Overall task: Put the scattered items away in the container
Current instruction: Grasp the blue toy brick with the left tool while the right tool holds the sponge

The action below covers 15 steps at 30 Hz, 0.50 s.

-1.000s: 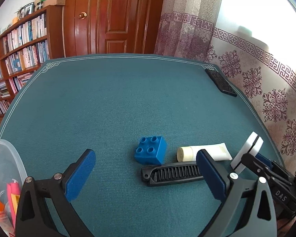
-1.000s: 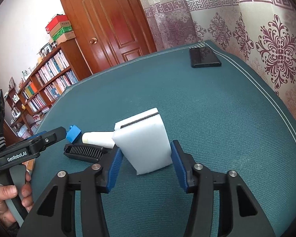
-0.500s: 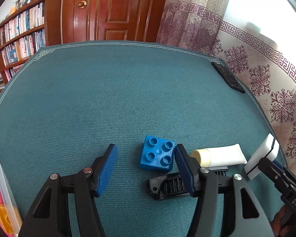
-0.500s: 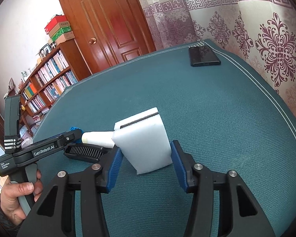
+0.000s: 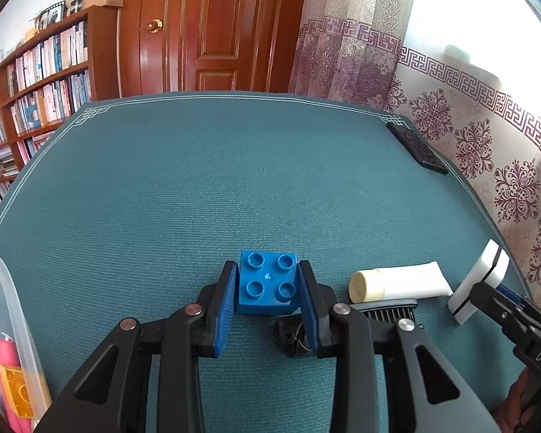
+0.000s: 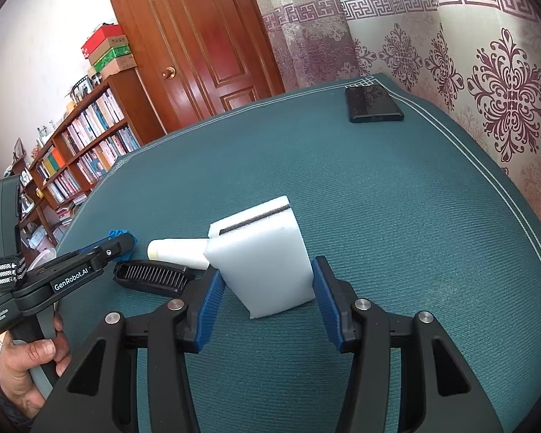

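- We are pinching the blue brick (image 5: 265, 287) with the left gripper (image 5: 265, 294), pads flat against its two sides so it should lift level; it is resting on the teal table (image 5: 234, 187).
- We are straddling the white sponge (image 6: 261, 256) with the right gripper (image 6: 265, 297); its fingers are standing apart, barely clear of the sponge.
- The container (image 5: 3, 310) is sitting at our left edge, within reach; the tube (image 5: 400, 281) and comb (image 6: 153, 277) are waiting.

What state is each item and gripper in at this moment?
left gripper: shut on the blue brick.
blue brick: on the table, studs up, clamped.
right gripper: open around the white sponge.
white sponge: tilted, not squeezed.
cream tube: lying flat, capped.
black comb: lying flat.
clear container: open, partly filled.
wooden door: closed.
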Each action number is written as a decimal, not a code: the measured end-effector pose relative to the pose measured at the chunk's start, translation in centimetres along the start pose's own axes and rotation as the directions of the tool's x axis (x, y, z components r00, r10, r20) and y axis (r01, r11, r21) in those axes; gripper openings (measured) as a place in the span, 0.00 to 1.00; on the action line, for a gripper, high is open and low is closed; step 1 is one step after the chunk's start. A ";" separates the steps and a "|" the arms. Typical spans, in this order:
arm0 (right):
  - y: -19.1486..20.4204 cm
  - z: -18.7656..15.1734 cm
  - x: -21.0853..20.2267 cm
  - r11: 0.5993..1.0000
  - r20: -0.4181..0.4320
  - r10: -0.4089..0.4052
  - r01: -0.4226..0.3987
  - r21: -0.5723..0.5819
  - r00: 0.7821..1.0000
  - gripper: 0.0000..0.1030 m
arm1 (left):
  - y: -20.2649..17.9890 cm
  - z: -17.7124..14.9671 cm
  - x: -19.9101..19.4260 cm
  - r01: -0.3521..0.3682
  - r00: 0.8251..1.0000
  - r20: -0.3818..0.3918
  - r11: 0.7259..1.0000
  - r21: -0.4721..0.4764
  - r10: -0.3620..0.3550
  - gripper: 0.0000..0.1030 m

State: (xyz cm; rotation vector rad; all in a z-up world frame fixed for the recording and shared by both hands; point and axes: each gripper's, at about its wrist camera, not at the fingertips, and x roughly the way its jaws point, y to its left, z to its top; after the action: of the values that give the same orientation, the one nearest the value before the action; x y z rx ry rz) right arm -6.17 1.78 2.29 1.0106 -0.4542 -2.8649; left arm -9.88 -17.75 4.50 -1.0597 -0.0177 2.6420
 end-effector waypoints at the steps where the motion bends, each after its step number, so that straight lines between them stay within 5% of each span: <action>1: 0.0 0.0 0.0 1.000 0.000 0.000 0.000 0.000 1.000 0.51 | -0.1 -0.1 -0.3 -0.005 1.000 0.007 1.000 0.003 0.005 0.36; 15: -0.3 0.2 -0.4 1.000 0.013 0.008 -0.008 0.017 1.000 0.48 | 0.6 -1.3 -5.2 -0.004 0.997 0.075 1.000 -0.024 0.006 0.36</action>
State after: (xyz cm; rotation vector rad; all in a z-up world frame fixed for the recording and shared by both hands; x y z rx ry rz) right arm -5.95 2.21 2.54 0.9918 -0.4833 -2.8669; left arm -5.63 -19.83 7.00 -0.9682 -0.0621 2.6912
